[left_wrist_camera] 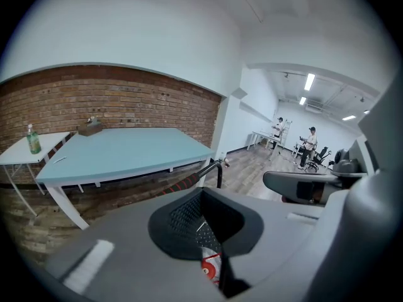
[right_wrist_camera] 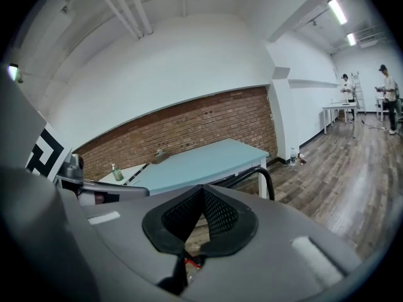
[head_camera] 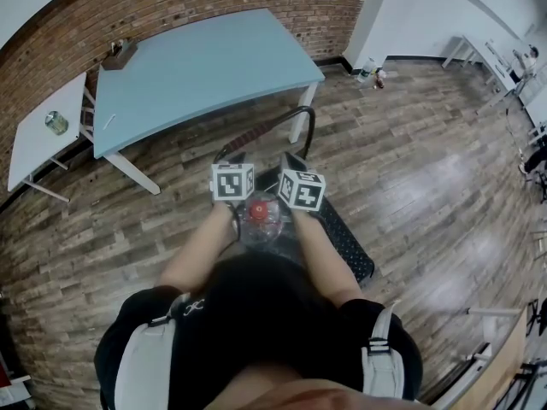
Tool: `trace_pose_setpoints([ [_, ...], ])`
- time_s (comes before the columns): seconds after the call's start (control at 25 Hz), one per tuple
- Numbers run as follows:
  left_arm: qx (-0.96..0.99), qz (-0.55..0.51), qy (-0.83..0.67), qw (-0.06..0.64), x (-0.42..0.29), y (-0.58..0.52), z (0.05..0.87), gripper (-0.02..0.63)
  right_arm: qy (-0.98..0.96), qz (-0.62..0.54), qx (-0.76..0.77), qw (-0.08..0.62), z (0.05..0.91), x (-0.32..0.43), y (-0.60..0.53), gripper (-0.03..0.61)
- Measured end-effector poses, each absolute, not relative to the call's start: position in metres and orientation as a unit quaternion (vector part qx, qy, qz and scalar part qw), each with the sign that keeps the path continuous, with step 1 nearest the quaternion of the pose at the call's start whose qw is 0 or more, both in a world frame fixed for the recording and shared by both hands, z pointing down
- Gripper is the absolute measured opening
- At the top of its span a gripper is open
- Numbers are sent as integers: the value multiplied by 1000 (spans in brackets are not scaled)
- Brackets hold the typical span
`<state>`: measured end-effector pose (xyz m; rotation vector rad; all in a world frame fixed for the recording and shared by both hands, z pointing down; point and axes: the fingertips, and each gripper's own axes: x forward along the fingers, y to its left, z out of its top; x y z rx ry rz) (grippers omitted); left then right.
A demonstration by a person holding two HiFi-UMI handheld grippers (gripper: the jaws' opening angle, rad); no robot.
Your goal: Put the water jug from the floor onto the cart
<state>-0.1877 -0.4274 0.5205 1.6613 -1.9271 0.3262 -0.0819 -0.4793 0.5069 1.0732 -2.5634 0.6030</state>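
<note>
At nine and three o'clock of the water jug (head_camera: 259, 219), the closed, empty-jawed left gripper (left_wrist_camera: 203, 216) and right gripper (right_wrist_camera: 200, 209) squeezed it between them, likely to carry it onto the cart (head_camera: 346, 239).

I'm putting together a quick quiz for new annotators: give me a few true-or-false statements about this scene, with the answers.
1. The jug has a red cap. True.
2. The jaws of the left gripper and the right gripper stand wide open. False: both pairs are closed.
3. The jug lies on the blue table. False: it is between the two grippers in front of the person, at the cart.
4. A green bottle stands on the small white table. True.
</note>
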Motion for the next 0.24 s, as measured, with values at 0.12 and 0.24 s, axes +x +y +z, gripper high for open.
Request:
trace_pose_setpoints([
  [0.12, 624, 125, -716, 285, -184, -428, 519, 0, -890, 215, 373, 148, 508, -80, -480, 12],
  [0.24, 624, 125, -715, 289, -182, -428, 523, 0, -890, 219, 372, 149, 510, -80, -481, 12],
])
